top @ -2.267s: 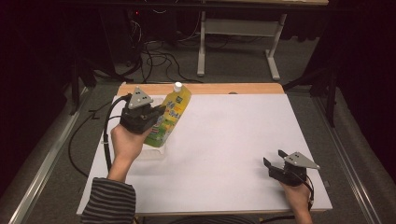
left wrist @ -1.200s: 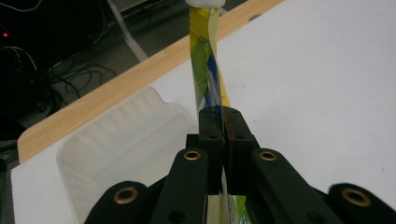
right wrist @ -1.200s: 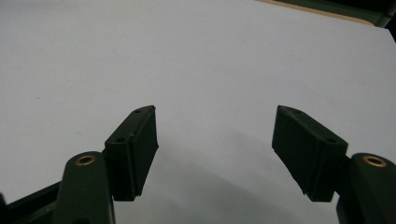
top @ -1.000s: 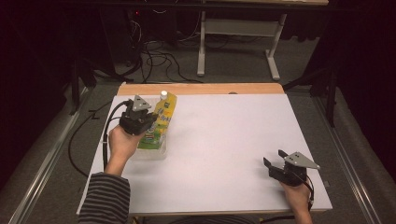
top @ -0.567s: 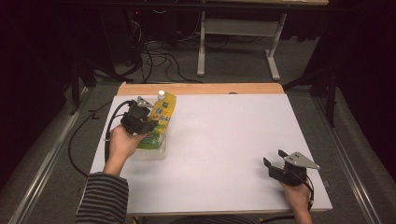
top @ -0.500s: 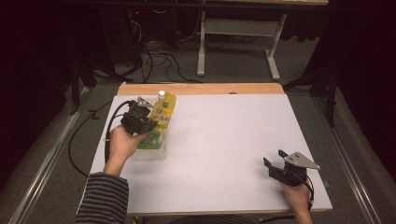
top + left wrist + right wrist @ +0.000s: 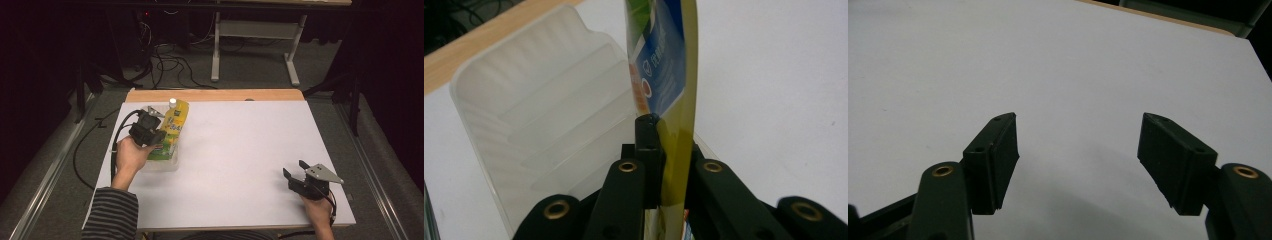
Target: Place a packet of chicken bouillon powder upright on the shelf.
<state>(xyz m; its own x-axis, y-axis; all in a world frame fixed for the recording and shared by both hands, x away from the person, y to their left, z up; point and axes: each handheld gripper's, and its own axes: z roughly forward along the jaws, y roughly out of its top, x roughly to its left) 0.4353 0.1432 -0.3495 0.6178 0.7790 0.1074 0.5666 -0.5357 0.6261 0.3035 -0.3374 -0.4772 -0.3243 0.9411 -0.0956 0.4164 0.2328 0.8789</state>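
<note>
A yellow drink pouch point(image 7: 174, 125) with a white cap point(image 7: 172, 103) leans with its lower end in a clear plastic container point(image 7: 164, 163) at the table's left. My left gripper point(image 7: 161, 138) is shut on the pouch; its jaws have just been closing with the pouch between them. In the left gripper view the pouch's edge point(image 7: 670, 75) stands pinched between the black jaws of the left gripper point(image 7: 669, 137), with the ribbed container point(image 7: 539, 105) behind. My right gripper point(image 7: 294, 169) rests near the front right corner, and the right gripper point(image 7: 1078, 150) is open over bare white tabletop.
The white table top point(image 7: 240, 150) has a wooden strip point(image 7: 215, 95) along its far edge. A black cable point(image 7: 117, 132) loops from the left gripper off the table's left side. Desk legs and cables lie on the floor beyond.
The pouch and left gripper have shifted left and toward me, and the pouch has come more upright in the clear container. The right gripper has stayed put.
</note>
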